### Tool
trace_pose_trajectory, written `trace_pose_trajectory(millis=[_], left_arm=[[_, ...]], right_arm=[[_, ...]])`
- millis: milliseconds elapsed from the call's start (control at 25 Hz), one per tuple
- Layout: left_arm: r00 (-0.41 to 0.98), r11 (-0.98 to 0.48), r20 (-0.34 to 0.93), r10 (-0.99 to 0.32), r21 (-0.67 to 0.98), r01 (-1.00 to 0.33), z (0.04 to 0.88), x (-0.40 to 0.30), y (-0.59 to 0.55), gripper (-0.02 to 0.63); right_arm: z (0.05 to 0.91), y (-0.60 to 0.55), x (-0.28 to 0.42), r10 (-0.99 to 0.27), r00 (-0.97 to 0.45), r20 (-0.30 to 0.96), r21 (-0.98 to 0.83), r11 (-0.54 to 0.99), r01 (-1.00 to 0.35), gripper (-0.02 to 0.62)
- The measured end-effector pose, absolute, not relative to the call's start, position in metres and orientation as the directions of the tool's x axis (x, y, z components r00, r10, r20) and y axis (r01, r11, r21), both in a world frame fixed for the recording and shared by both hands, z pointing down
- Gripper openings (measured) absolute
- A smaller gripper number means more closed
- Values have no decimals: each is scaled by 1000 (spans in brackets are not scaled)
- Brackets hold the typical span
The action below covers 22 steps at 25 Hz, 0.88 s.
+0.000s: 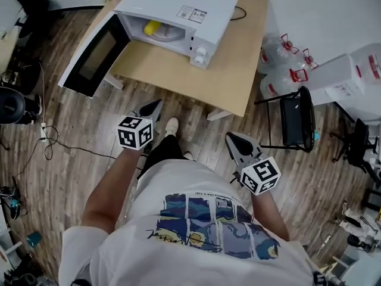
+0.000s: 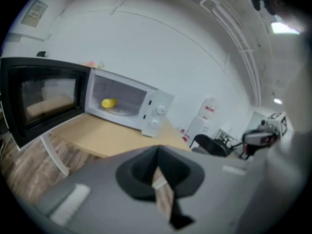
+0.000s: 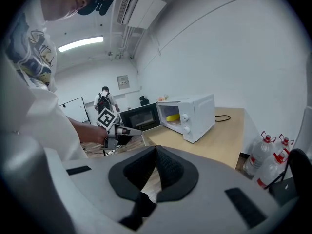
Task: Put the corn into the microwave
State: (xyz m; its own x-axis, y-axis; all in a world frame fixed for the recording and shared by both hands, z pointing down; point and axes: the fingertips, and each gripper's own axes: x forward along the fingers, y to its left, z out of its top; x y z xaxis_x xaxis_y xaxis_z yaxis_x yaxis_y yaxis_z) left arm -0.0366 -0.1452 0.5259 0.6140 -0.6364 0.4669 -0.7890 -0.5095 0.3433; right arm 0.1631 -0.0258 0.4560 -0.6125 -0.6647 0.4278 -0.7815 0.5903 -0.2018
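The yellow corn (image 1: 152, 27) lies inside the white microwave (image 1: 178, 8) on its turntable, and the microwave's door (image 1: 95, 55) hangs wide open to the left. The corn (image 2: 109, 103) also shows in the left gripper view and, as a yellow patch, the corn (image 3: 172, 117) in the right gripper view. My left gripper (image 1: 153, 107) is held well back from the table over the floor, jaws shut and empty. My right gripper (image 1: 233, 138) is also pulled back near my body, shut with nothing between its pads.
The microwave stands on a light wooden table (image 1: 238, 58). A black chair (image 1: 296, 120) and water jugs (image 1: 280, 64) stand to the right of the table. Cables (image 1: 47, 142) trail on the wooden floor at the left. A person (image 3: 103, 101) stands far back in the room.
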Motion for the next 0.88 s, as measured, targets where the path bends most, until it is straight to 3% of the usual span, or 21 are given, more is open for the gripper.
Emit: trace_pose_trajectory(millis=[320,880], left_arm=[[720,-678,460,-520,290,-675,493,6,-56,8],[797,-769,413,-440,285,-572,467,46,-6,8]], right_arm=[[451,18,162,-672,-618,409,-204,592,-779,11],[437,49,169,-695,-605,389,-155,598,-786,11]])
